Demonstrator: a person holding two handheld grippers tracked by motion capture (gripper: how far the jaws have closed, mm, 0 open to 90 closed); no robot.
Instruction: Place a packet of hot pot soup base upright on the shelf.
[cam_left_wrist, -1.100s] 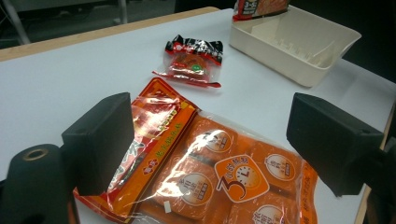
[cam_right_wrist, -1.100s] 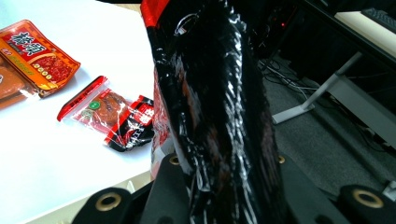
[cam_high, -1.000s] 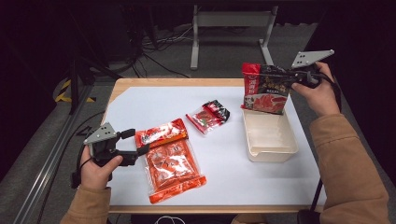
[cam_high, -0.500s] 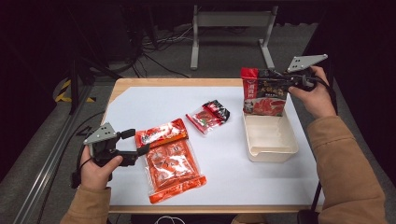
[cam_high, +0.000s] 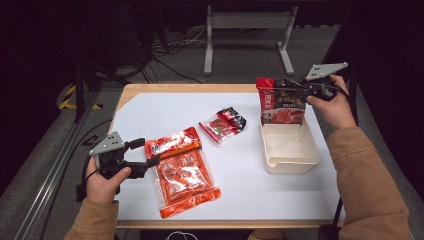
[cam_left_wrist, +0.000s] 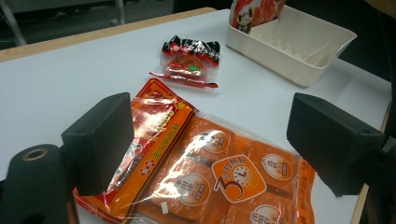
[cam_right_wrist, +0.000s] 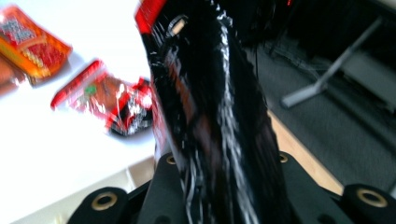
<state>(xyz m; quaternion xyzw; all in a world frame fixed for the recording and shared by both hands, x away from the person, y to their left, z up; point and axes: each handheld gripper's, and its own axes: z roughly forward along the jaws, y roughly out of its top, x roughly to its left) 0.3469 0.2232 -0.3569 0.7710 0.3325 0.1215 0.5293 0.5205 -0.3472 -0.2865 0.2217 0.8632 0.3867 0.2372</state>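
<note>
High view: red pouch (cam_high: 281, 102) stands upright, top edge uppermost.

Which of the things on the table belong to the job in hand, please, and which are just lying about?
In the job:
- red pouch, clamped in the right gripper, over the bin
- white bin
- orange packet, between the open jaws of the left gripper

Lying about:
- small red-and-black packet, mid-table

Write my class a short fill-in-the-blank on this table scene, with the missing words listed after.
1. The right gripper holds a red-and-black pouch upright over the far end of the white ____.
2. The open left gripper straddles the ____ packet.
3. The small packet lies on the ____.

Missing words: bin; orange; table
</note>
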